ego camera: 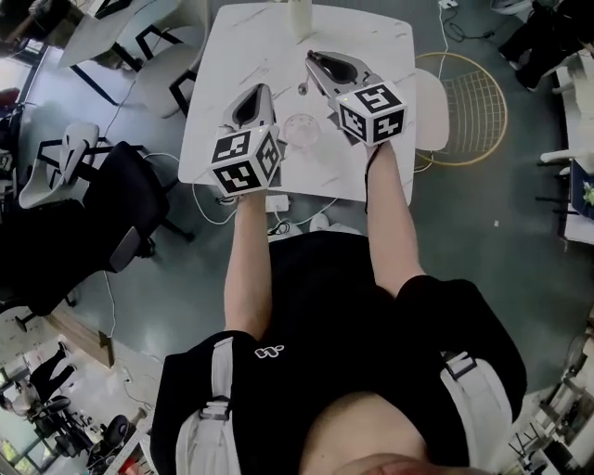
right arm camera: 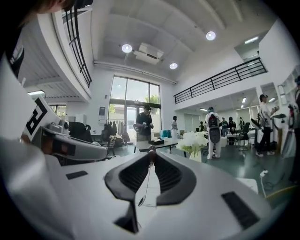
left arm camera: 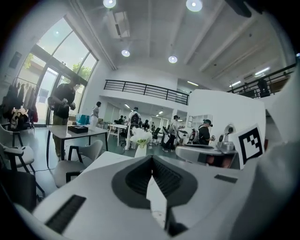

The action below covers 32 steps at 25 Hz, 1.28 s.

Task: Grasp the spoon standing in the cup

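Observation:
A thin metal spoon (right arm camera: 145,183) with a small ball at its top end hangs between the tips of my right gripper (right arm camera: 151,157), which is shut on it just under the ball. From the head view the spoon's bowl (ego camera: 302,89) dangles beside the right gripper (ego camera: 312,57), beyond the clear glass cup (ego camera: 302,130) and apart from it. The cup stands on the white marble table (ego camera: 371,37) between the two grippers. My left gripper (ego camera: 264,91) hovers left of the cup. Its jaws meet at the tips (left arm camera: 152,158) with nothing between them.
A vase of white flowers (right arm camera: 194,143) stands at the table's far edge (ego camera: 299,14). A gold wire chair (ego camera: 469,102) is right of the table and a black office chair (ego camera: 102,213) to its left. People stand at tables in the hall beyond.

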### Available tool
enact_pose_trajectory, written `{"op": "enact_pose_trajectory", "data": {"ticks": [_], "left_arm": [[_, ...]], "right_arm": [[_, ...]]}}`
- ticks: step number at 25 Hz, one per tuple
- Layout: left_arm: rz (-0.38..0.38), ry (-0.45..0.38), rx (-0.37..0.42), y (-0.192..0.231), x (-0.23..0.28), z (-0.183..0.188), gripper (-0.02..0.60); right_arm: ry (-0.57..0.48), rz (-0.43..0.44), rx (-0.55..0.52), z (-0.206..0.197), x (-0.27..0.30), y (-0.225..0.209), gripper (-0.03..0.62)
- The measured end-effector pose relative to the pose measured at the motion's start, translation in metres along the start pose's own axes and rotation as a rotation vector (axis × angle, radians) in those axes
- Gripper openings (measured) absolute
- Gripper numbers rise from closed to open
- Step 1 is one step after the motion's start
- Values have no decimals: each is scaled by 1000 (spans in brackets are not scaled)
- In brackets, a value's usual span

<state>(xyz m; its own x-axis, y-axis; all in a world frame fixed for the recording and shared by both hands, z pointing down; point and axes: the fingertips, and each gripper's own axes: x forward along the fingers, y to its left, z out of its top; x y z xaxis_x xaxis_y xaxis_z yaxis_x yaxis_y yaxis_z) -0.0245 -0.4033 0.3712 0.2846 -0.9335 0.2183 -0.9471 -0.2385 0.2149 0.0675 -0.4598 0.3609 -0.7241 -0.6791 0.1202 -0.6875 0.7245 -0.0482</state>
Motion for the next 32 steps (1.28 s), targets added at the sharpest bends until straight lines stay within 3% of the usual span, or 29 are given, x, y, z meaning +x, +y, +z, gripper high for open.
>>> {"op": "enact_pose_trajectory", "data": {"ticks": [4, 8, 14, 24, 32], "left_arm": [[-8, -83, -28, -1, 2, 37, 15], [-55, -132, -25, -17, 3, 59, 15], [-86, -123, -17, -26, 9, 58, 15], [-133, -92, 29, -48, 25, 54, 15], [-129, -99, 40, -48, 28, 60, 15]], "right_arm": [[1, -116, -3, 22, -26, -17, 49], [-50, -157, -14, 50, -58, -31, 48], [-64, -196, -71, 46, -76, -32, 48], [-80, -266, -23, 38, -101, -60, 48], [-99, -259, -41, 47, -100, -63, 48]]}}
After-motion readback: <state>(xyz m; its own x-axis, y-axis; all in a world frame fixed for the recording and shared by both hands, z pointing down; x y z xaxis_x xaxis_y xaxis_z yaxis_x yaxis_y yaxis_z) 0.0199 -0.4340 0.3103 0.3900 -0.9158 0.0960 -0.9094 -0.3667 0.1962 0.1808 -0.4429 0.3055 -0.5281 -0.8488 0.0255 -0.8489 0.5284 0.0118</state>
